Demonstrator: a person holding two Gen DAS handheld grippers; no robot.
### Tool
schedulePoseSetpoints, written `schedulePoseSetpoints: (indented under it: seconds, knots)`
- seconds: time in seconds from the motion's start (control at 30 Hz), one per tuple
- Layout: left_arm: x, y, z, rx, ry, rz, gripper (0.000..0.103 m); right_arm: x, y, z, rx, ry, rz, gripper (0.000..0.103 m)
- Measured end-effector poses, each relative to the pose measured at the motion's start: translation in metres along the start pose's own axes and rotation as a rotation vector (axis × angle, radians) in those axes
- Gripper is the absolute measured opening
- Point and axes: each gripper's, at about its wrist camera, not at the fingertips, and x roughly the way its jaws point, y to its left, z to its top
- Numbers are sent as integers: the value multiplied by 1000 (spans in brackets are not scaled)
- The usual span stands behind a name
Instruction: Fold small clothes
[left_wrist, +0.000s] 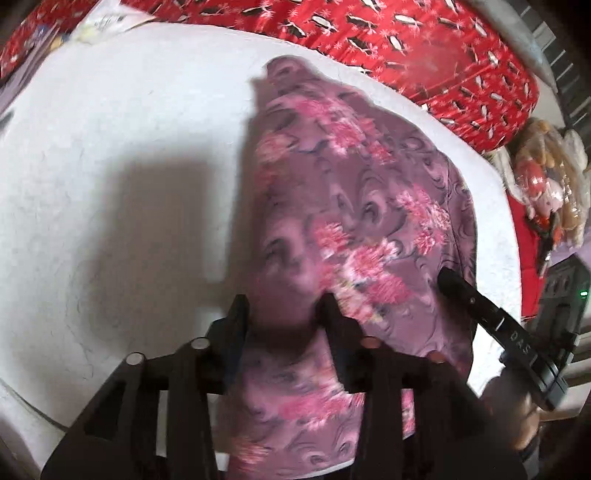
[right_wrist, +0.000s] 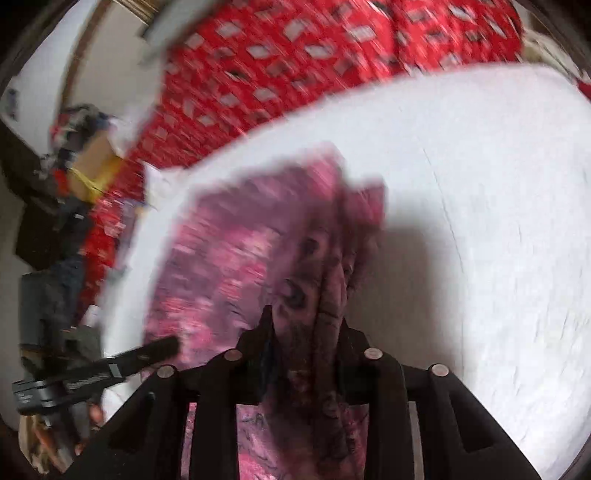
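Note:
A purple garment with pink flowers (left_wrist: 351, 206) hangs lifted above a white sheet (left_wrist: 110, 147), its far end trailing down toward it. My left gripper (left_wrist: 286, 308) is shut on the near edge of the garment, cloth bunched between its fingers. My right gripper (right_wrist: 306, 325) is shut on a gathered fold of the same garment (right_wrist: 240, 251). The right gripper's finger also shows at the right of the left wrist view (left_wrist: 491, 317). The left gripper shows at the lower left of the right wrist view (right_wrist: 110, 369). The right wrist view is blurred.
A red patterned bedspread (left_wrist: 406, 44) lies beyond the white sheet. A doll in plastic wrap (left_wrist: 546, 177) sits at the right edge. A cardboard box and dark clutter (right_wrist: 88, 166) stand at the left in the right wrist view.

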Motion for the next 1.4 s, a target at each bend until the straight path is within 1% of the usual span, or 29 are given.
schedulePoseSetpoints:
  seconds: [0.03,0.1,0.17,0.2,0.23,0.27,0.33,0.4,0.5,0.57,0.6,0.63,0.67,0.73,0.8,0.83,0.87,0.9,1.0,1.07,1.1,1.13,1.17,1.2,1.23,1.27,1.33,1.37,1.4]
  knots:
    - [-4,3,0,1,2,-10,42,-2,-5,-2,30,-9,10,34]
    - [-17,5,1,30,-22,-9,42,-11,-15,2,93,-12,32,34]
    - [-30,2,9,65,-80,8,42,-26,-18,12,120,-61,-7,37]
    - [-35,-2,16,82,-112,17,42,-36,-15,19,116,-117,-20,37]
    - [-35,-4,21,88,-125,21,42,-40,-11,23,107,-146,-16,37]
    - [-35,-11,30,97,-141,23,42,-42,-4,30,88,-169,2,37]
    - [-29,-18,45,112,-148,18,42,-38,13,39,35,-181,34,37]
    - [-16,-28,64,136,-152,55,42,-27,32,47,-40,-169,41,37]
    - [6,-39,82,173,-145,126,42,-6,45,59,-128,-160,12,34]
    - [24,-43,90,191,-139,182,48,6,40,64,-130,-156,-28,33]
    - [33,-39,91,190,-131,206,56,17,30,68,-112,-139,-69,30]
    - [42,-37,93,180,-118,208,64,25,23,69,-98,-115,-99,24]
    - [49,-31,95,154,-105,182,66,39,9,69,-71,-74,-122,23]
    - [54,-19,100,69,-89,119,70,36,0,68,-59,-123,-82,21]
    - [52,-9,105,10,-58,65,69,36,-3,72,-42,-121,-80,19]
    - [48,-7,104,0,-51,60,67,33,-2,73,-40,-119,-86,19]
    - [39,-6,102,1,-56,62,67,26,-1,75,-38,-120,-126,24]
    - [27,-6,96,18,-78,70,67,20,-1,75,-37,-120,-129,26]
    - [-8,-6,65,87,-185,87,67,-16,2,58,-58,-164,-18,25]
    - [-13,-4,47,97,-210,86,67,-33,8,41,-108,-187,36,26]
    - [-7,-1,35,89,-197,98,67,-36,10,31,-123,-187,44,26]
    - [-1,1,31,88,-178,104,67,-31,11,22,-135,-172,39,26]
    - [12,1,27,92,-139,120,68,-20,10,12,-142,-126,1,25]
    - [21,2,23,91,-121,128,70,-6,8,9,-145,-77,-44,25]
    - [18,4,20,82,-135,129,69,3,4,4,-150,-56,-76,25]
    - [10,3,17,81,-140,134,69,-1,4,1,-149,-92,-67,25]
    - [-7,0,7,119,-157,139,69,-13,9,1,-123,-90,-88,28]
    - [-18,1,-3,139,-186,144,69,-21,12,-1,-121,-94,-77,29]
    - [-25,1,-13,158,-212,154,69,-29,16,-6,-138,-106,-43,30]
